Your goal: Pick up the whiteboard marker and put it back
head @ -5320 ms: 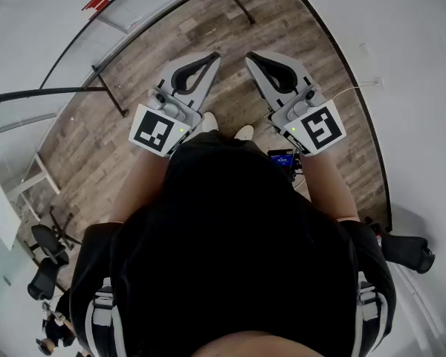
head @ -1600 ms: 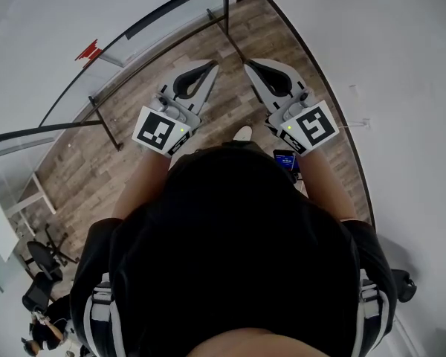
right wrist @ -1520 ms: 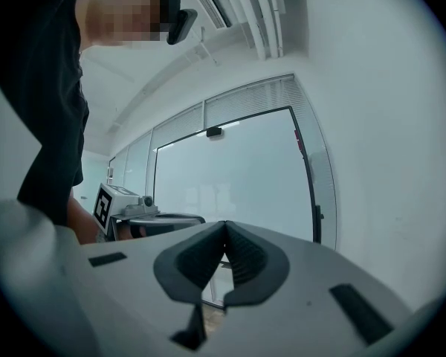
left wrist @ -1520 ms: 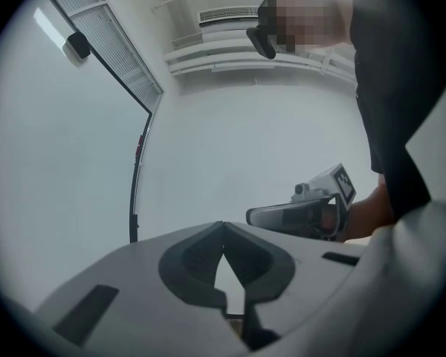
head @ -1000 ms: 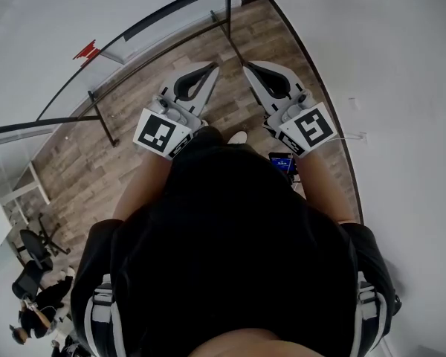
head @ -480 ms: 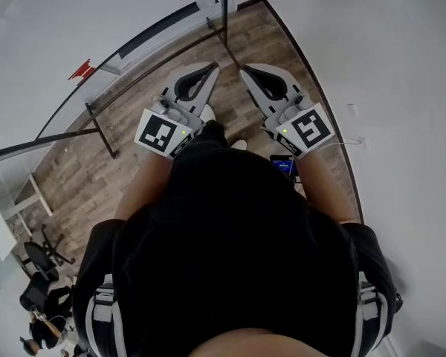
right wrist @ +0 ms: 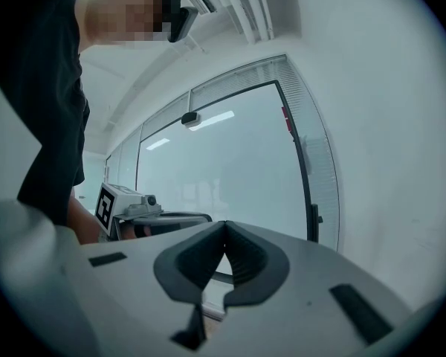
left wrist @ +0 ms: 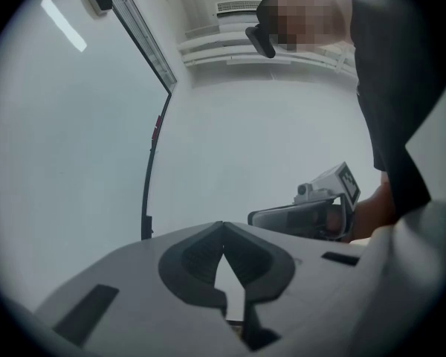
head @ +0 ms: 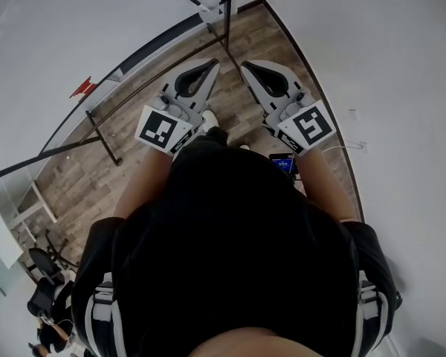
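The left tool has its two dark pads pressed together at the tips, with nothing between them. The right tool is the same: its pads are closed tip to tip and hold nothing.

In the head view both tools are held out level, side by side and a little apart, with their tips angled toward each other over the wood-plank floor. Each carries a cube printed with a black-and-white square pattern, the left cube and the right cube. The patterns are codes, not letters.

A white shoe shows just below the left tool. Under the right wrist a small screen glows blue, and its writing is too small to read.

Ahead of the tool tips the floor ends in a corner, where a black-framed glass wall meets a plain white wall. A red mark sits on the glass by the floor's far-left edge, and I cannot tell whether it bears writing.

The whiteboard marker cannot be made out in any view. The person wears a black top.
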Motion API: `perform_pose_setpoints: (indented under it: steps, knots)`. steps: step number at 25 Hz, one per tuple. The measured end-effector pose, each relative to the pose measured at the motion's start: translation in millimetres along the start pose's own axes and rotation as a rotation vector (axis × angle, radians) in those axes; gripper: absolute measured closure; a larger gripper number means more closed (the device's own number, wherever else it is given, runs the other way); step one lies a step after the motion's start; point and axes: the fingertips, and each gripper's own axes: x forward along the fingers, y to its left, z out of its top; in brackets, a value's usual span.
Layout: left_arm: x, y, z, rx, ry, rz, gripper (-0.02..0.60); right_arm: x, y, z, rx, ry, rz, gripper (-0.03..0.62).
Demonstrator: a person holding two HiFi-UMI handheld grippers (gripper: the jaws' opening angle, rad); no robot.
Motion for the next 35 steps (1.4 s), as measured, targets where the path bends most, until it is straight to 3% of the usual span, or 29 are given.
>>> perform_pose_setpoints:
  steps: [13, 24, 35]
  knots:
    - [18, 82, -6, -0.023, 0.005, -0.061, 0.577, 80, -33, 3, 0.004, 0.014, -0.046, 0.599]
    - [34, 127, -7, -0.052, -0.011, -0.109, 0.577, 122, -53, 2, -0.008, 0.037, -0.083, 0.599]
    - [54, 162, -11, -0.051, -0.010, -0.068, 0.577, 149, -84, -2, 0.001, 0.043, -0.051, 0.599]
